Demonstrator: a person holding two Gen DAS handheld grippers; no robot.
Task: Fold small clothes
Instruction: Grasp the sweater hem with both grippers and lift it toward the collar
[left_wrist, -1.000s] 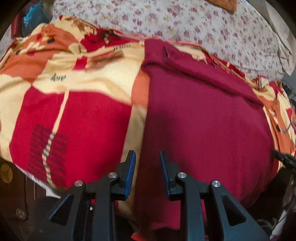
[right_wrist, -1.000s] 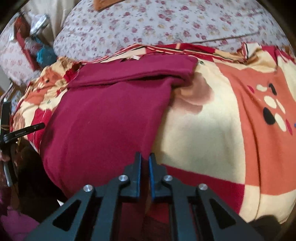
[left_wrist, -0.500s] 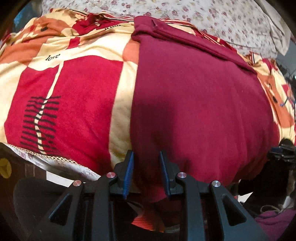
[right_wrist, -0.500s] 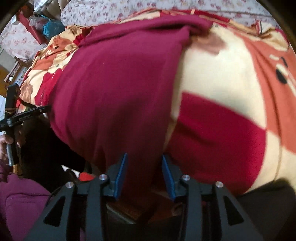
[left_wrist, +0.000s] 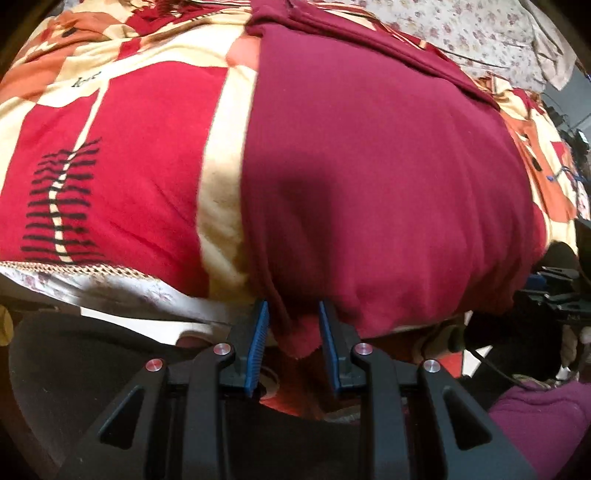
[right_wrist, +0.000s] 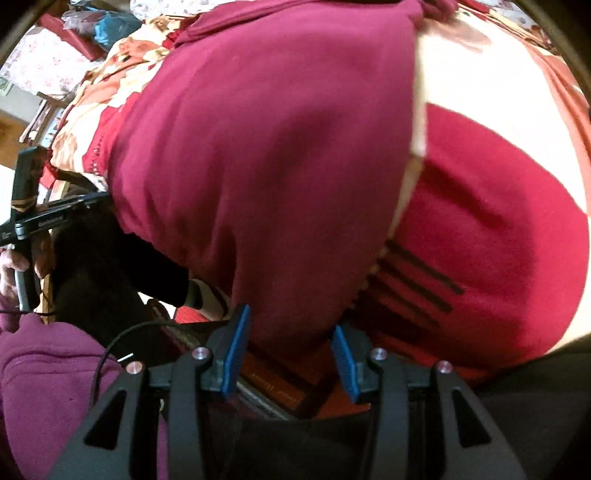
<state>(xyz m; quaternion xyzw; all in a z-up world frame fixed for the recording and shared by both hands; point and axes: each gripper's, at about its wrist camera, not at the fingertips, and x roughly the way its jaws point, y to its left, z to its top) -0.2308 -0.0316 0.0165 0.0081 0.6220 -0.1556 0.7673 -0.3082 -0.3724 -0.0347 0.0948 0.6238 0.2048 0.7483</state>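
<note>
A maroon garment lies flat on a red, cream and orange blanket, and its near hem hangs over the bed's edge. My left gripper points down at that hem. Its jaws stand apart, and the hem's left corner hangs between the blue pads without being pinched. In the right wrist view the same garment drapes toward my right gripper. Its jaws are opening, with the hem's right part between them and the pads clear of the cloth.
A floral sheet covers the bed beyond the blanket. A person's hand and purple sleeve hold the left tool at the left. A cable runs near the sleeve. A teal bag lies far left.
Both grippers tipped downward and came to the garment's near hem at the bed's edge. The right jaws went from nearly touching to wide apart. The left jaws kept the same gap.
</note>
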